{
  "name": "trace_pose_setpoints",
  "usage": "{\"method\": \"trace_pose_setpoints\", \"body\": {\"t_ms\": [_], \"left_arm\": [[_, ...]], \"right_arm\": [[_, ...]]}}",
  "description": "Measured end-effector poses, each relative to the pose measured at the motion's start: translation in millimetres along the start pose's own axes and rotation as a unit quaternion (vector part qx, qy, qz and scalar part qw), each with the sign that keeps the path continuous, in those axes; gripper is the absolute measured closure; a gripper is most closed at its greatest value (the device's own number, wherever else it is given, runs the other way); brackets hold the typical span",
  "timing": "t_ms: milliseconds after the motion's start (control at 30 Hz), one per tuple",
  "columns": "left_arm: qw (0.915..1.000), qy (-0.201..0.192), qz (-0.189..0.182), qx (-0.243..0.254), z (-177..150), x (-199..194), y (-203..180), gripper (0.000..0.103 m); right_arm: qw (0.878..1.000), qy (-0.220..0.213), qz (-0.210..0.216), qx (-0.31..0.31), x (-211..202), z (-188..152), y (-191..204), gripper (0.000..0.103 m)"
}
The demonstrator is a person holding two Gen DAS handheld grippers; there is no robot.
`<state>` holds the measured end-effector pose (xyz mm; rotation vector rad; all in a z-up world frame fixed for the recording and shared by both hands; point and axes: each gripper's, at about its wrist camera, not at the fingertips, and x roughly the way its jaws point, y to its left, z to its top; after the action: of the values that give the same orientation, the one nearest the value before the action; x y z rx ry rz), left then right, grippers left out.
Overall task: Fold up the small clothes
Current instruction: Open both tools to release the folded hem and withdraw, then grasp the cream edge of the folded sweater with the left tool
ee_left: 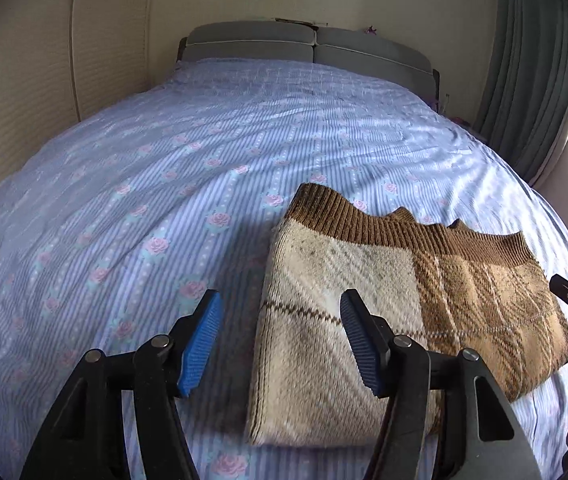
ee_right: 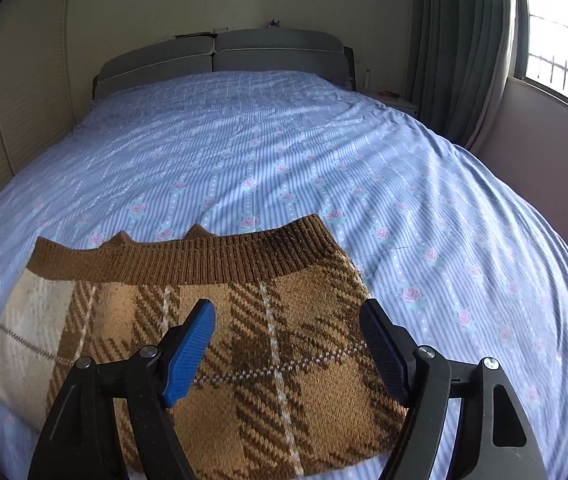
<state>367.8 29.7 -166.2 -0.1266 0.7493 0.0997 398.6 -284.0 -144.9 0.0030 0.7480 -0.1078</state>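
Writing: we read "DAS" on right tool body at edge of left view; rest cut off. Sweater [ee_left: 364, 300] carries no legible label.

Sweater folded, flat on bed [ee_left: 163, 160], near foot end, ribbed brown hem toward headboard [ee_left: 308, 48]. Left fold edge straight; right edge rounded.

Left tool [ee_left: 279, 332] wide, holding nothing, poised over sweater's cream left edge. Right tool [ee_right: 288, 340] wide, holding nothing, over plaid part.

We see open sheet left, right and beyond sweater. Curtain [ee_right: 460, 48] and window [ee_right: 564, 20] at right.
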Motion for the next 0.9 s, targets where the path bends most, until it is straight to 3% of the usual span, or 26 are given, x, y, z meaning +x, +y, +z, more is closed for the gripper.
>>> {"method": "trace_pose_setpoints", "body": {"t_ms": [233,467,633,900], "left_arm": [[0.9991,0.032,0.026,0.005,-25.5,16.2,11.8,0.042],[0.9991,0.034,0.023,-0.009,-29.4,18.5,17.1,0.040],[0.9974,0.029,-0.009,-0.065,-41.8,-10.4,27.8,0.040],[0.9832,0.051,-0.077,-0.157,-72.1,-17.1,37.5,0.041]], "right_arm": [[0.998,0.065,-0.018,-0.007,20.7,-38.9,-15.7,0.028],[0.997,0.065,-0.033,-0.031,16.4,-41.1,-7.3,0.028],[0.999,0.023,-0.018,-0.025,-25.1,-35.2,-0.5,0.028],[1.000,-0.006,0.003,-0.011,-62.8,-50.9,17.5,0.028]]}}
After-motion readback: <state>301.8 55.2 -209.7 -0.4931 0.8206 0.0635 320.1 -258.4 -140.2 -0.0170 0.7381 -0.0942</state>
